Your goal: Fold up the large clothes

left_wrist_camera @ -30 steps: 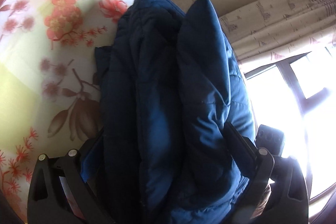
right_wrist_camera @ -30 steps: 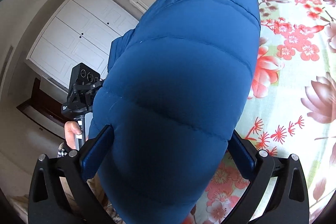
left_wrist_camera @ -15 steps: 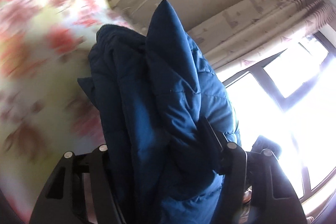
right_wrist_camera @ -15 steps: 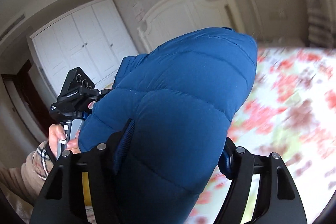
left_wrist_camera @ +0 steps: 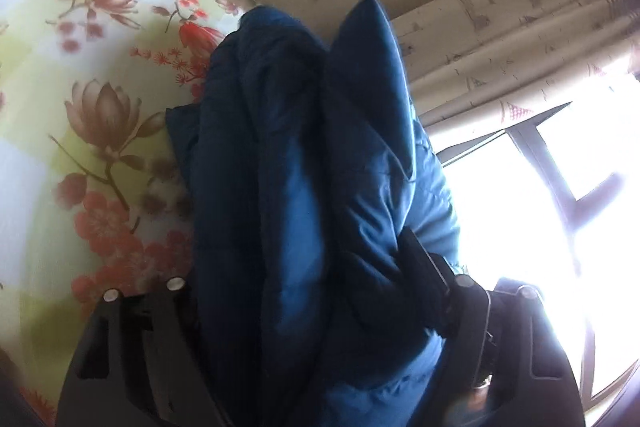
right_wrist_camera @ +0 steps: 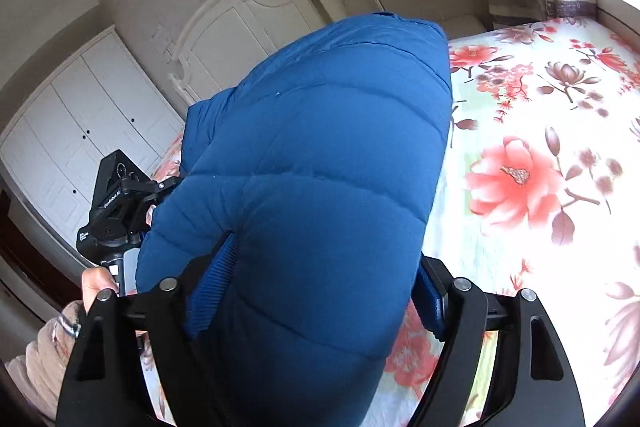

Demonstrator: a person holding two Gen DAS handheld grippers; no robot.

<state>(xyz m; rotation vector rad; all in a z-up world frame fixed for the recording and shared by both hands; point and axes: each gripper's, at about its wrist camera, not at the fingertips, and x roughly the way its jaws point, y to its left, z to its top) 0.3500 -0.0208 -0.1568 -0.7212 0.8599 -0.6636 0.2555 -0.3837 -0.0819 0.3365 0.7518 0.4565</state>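
A puffy blue quilted jacket (left_wrist_camera: 304, 187) hangs bunched in thick folds above the floral bed (left_wrist_camera: 80, 155). My left gripper (left_wrist_camera: 316, 287) has the bundle between its jaws, which are opening a little; the right finger (left_wrist_camera: 424, 279) still presses into the fabric and the left one is hidden behind it. In the right wrist view the jacket (right_wrist_camera: 320, 167) fills the middle. My right gripper (right_wrist_camera: 324, 291) clamps it with blue pads (right_wrist_camera: 216, 279) on both sides, its jaws also easing open. The left gripper (right_wrist_camera: 116, 211) shows at that view's left, held by a hand (right_wrist_camera: 96, 283).
The bed sheet (right_wrist_camera: 540, 147) with red and brown flowers spreads to the right. A white headboard (right_wrist_camera: 248, 15) and white wardrobe (right_wrist_camera: 72, 131) stand behind. Curtains (left_wrist_camera: 500, 39) and a bright window (left_wrist_camera: 540, 207) are on the left wrist view's right.
Both grippers swept sideways with the jacket, blurring the bed half a second ago. Their jaws squeezed narrower on the bundle, then widened slightly. The right wrist view now sees more of the bed.
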